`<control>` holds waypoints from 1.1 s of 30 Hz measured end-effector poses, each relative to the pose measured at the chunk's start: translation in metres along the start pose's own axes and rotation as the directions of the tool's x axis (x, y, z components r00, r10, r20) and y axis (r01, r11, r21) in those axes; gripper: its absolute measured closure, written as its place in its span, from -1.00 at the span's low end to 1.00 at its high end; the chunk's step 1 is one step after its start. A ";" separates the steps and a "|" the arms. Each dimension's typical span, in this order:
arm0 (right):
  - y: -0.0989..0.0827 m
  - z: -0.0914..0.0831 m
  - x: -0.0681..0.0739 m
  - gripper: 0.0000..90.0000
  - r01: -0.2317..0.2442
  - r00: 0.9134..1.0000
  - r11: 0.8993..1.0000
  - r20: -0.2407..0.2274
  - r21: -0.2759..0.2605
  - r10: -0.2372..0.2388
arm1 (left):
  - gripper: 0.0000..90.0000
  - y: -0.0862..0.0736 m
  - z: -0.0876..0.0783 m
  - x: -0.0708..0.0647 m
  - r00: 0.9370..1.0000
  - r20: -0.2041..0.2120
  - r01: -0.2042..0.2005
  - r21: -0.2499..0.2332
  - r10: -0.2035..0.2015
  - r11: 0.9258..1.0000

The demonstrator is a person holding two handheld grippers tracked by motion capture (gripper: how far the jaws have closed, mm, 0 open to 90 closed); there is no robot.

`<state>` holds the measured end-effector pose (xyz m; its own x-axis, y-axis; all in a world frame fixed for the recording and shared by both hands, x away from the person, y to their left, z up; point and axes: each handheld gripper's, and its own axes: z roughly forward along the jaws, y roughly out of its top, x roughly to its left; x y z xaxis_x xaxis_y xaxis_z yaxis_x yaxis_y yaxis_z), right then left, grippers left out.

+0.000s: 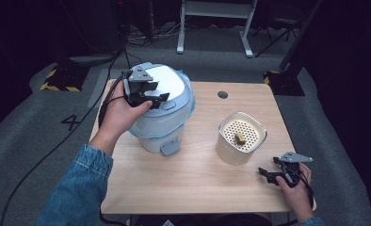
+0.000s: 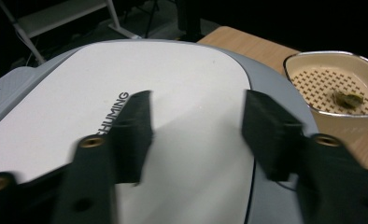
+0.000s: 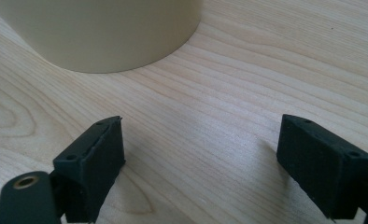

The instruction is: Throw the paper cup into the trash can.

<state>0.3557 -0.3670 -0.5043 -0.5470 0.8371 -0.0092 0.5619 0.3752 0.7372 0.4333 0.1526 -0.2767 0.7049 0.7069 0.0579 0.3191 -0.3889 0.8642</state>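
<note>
Currently my left hand-held gripper (image 1: 156, 94) sits over the bin (image 1: 162, 110), at about 10 o'clock on the table (image 1: 197, 183). From the left gripper view its jaws stand apart above the white lid (image 2: 182, 93), nothing between them; whether the pads touch the lid I can't tell. Lid is down on the bin. Lettering "CHUMING" (image 2: 114, 112) is printed on the lid near one jaw. Bin has a grey pedal (image 1: 170, 147) at its base, pointing to 6 o'clock, and a pale blue bag edge (image 1: 189, 101) showing under the rim.

Cream pot (image 1: 240, 138) stands upright at about 3 o'clock on the table, well apart from the bin. Its perforated insert (image 1: 244, 133) holds a small olive scrap (image 1: 239, 138); the same scrap shows in the left gripper view at 2 o'clock (image 2: 348, 99).

Right hand-held gripper (image 1: 274, 171) is low at 5 o'clock on the table, near the pot. Jaws wide apart, holding nothing, bare wood between them. Pot wall (image 3: 102, 32) sits ahead of it at 11 o'clock in its own view, not touching.

Small dark disc (image 1: 222, 94) at the table's far edge, 12 o'clock.
</note>
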 end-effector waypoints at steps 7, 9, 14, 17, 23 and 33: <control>0.000 0.000 0.000 -0.67 0.000 1.000 1.000 0.000 0.000 0.000 | -0.31 -0.004 -0.024 -0.008 0.998 0.069 -0.001 -0.088 0.007 0.996; 0.000 0.000 0.000 -0.67 0.000 1.000 1.000 0.000 0.000 0.000 | -0.32 -0.007 -0.033 -0.013 0.996 0.084 0.004 -0.094 0.004 0.996; 0.000 0.000 0.000 -0.67 -0.001 1.000 1.000 0.000 0.000 0.001 | -0.36 -0.016 -0.051 -0.031 0.997 0.074 -0.019 -0.088 0.026 0.996; 0.000 0.000 0.000 -0.66 0.000 1.000 1.000 0.000 0.000 0.000 | -0.36 -0.022 -0.060 -0.040 0.995 0.094 -0.015 -0.093 0.024 0.996; 0.000 0.000 0.000 -0.67 -0.001 1.000 1.000 0.000 0.000 0.001 | -0.37 -0.040 -0.074 -0.052 0.993 0.113 -0.016 -0.093 0.026 0.996; 0.000 0.000 0.000 -0.67 0.000 1.000 1.000 0.000 0.000 0.000 | -0.37 -0.076 -0.084 -0.054 0.994 0.105 -0.011 -0.065 0.018 0.998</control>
<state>0.3556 -0.3670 -0.5043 -0.5469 0.8372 -0.0087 0.5624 0.3750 0.7370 0.3183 0.1935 -0.3036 0.7732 0.6338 0.0206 0.2691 -0.3574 0.8943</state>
